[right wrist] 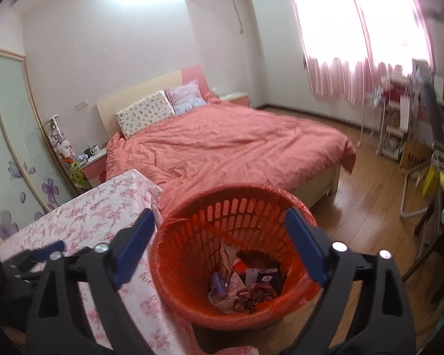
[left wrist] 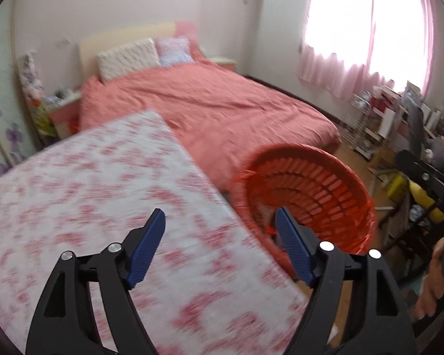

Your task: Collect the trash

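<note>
Red waste basket [right wrist: 236,254]: on wooden floor [right wrist: 370,207] beside floral-clothed counter [right wrist: 97,219], holding mixed trash [right wrist: 245,284]. Right gripper [right wrist: 219,230]: fingers released, empty, above basket. Left gripper [left wrist: 220,230]: fingers released, empty, over counter edge, basket just right.

The left gripper [left wrist: 220,226] is held with its 2 blue pads spread wide, nothing between them, above the floral-clothed table [left wrist: 88,207]. The red basket [left wrist: 334,195] is seen just beside the table, the pink bed [left wrist: 210,109] behind the table.
</note>
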`<state>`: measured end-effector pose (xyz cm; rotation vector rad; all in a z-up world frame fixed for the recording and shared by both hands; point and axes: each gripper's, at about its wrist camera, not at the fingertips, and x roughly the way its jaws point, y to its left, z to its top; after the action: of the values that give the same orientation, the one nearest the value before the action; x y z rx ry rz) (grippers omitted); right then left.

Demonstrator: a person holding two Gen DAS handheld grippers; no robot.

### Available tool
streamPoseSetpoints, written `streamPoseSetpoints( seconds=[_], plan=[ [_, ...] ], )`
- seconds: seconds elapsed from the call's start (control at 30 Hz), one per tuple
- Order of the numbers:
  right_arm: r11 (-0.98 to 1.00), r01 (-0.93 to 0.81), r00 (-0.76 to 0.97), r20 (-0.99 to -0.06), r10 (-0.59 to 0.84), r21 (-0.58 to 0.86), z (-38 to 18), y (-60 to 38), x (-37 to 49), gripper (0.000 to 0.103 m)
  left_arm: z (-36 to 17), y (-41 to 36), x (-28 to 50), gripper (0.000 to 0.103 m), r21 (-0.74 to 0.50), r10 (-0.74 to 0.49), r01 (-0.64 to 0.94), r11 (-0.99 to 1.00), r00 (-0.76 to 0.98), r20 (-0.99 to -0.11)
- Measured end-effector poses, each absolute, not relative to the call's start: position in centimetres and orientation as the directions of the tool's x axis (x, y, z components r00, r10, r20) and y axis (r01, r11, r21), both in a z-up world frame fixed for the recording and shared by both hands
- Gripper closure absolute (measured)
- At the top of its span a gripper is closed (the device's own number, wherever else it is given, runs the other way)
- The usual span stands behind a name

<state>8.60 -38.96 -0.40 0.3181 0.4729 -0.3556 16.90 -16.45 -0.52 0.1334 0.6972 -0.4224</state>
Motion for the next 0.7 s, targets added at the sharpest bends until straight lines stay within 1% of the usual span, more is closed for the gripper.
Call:
streamPoseSetpoints(
  seconds=[0.03, 0.07, 0.13, 0.17, 0.33, 0.5, 0.7],
  plan=[
    [0.895, 0.401, 0.836, -0.477, -0.271, 0.195, 0.1, -38.1, 7.9, 0.007, -0.1, -15.6, 16.3, 0.014, -0.012, -0.32, 0.404, 0.915, 0.707, -0.631],
    [0.901, 0.398, 0.843, -0.455, -0.285, 0.172, 0.6, -37.1, 7.0, 0.005, 0.4, -14.4, 15.2, 0.011, -0.001, -0.305, 0.383, 0.924, 0.734, -0.606],
    [0.908, 0.4, 0.849, -0.422, -0.316, 0.125, 1.4, -35.0, 5.5, 0.004, 1.2, -12.4, 13.7, 0.01, 0.016, -0.28, 0.35, 0.936, 0.773, -0.57],
    [0.908, 0.407, 0.848, -0.411, -0.335, 0.099, 1.7, -33.9, 4.7, 0.004, 1.6, -11.1, 12.4, 0.007, 0.021, -0.264, 0.329, 0.944, 0.793, -0.55],
    [0.911, 0.412, 0.842, -0.387, -0.375, 0.014, 2.7, -29.3, 1.5, 0.004, 2.0, -8.2, 8.8, 0.002, 0.026, -0.205, 0.252, 0.967, 0.84, -0.502],
    [0.906, 0.423, 0.836, -0.375, -0.402, -0.028, 2.7, -25.7, -1.4, 0.004, 1.8, -6.2, 5.1, 0.002, 0.033, -0.135, 0.169, 0.985, 0.877, -0.462],
    [0.852, 0.518, 0.81, -0.276, -0.518, -0.079, 2.8, -22.2, -5.2, 0.004, 1.1, -4.2, 2.5, 0.002, 0.033, -0.045, 0.065, 0.997, 0.9, -0.433]
  ],
)
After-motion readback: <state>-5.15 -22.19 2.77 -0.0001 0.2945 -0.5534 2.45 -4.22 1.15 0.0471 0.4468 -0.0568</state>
